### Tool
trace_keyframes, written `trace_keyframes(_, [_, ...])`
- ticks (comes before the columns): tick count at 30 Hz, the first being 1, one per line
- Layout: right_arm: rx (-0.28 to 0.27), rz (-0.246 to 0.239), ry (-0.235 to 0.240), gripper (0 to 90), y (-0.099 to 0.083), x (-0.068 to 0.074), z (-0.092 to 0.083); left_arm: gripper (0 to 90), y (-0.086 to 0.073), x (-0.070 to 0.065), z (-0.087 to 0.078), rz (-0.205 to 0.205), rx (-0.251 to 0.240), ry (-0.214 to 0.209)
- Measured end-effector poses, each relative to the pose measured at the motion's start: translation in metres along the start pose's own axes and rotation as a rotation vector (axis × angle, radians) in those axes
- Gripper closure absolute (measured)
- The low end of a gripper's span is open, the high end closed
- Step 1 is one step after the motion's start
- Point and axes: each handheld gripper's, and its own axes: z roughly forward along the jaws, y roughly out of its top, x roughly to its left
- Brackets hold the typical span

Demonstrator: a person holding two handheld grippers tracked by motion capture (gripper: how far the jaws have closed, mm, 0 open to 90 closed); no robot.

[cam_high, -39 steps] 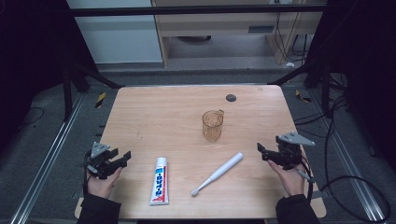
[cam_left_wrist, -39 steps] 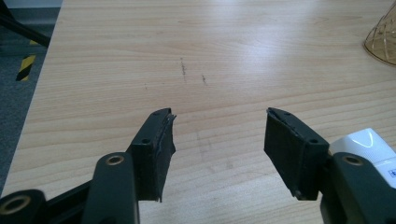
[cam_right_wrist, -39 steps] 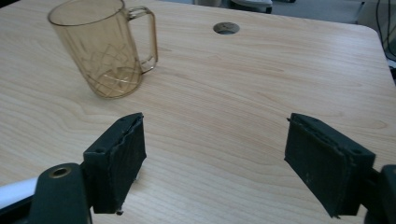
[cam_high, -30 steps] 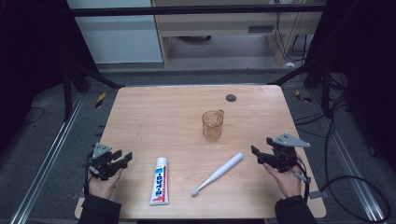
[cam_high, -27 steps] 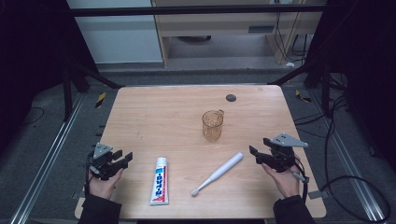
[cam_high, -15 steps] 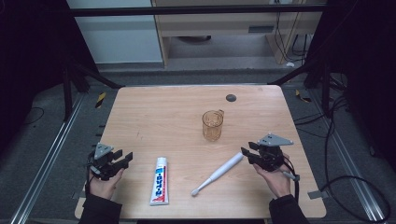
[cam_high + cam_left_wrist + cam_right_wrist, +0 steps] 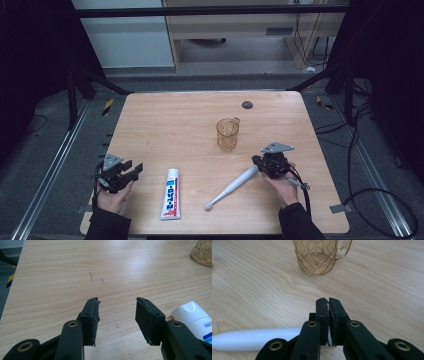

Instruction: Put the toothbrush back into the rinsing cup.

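On pale woodgrain, right tongs point(image 7: 328, 302) pinch smooth toothbrush point(image 7: 231, 185) (white).

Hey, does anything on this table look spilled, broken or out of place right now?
Nothing stands out. The amber glass mug stands upright and looks empty, the toothpaste tube lies flat with its cap on, and the white toothbrush lies on the table, its handle end in the right gripper.

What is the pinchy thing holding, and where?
The right gripper is shut on the white toothbrush, at the thick end of its handle. The left gripper holds nothing.
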Motion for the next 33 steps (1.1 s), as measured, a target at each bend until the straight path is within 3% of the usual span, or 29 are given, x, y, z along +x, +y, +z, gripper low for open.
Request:
trace_keyframes(13, [0.057,0.0,0.005,89.6,-0.004,-0.002,0.014,54.2,0.0,0.0,0.001,0.007,0.01,-0.003])
trace_keyframes(33, [0.087,-0.02,-0.002,89.2,-0.013,0.001,0.004,54.1,0.0,0.001,-0.002,0.005,0.008,0.004])
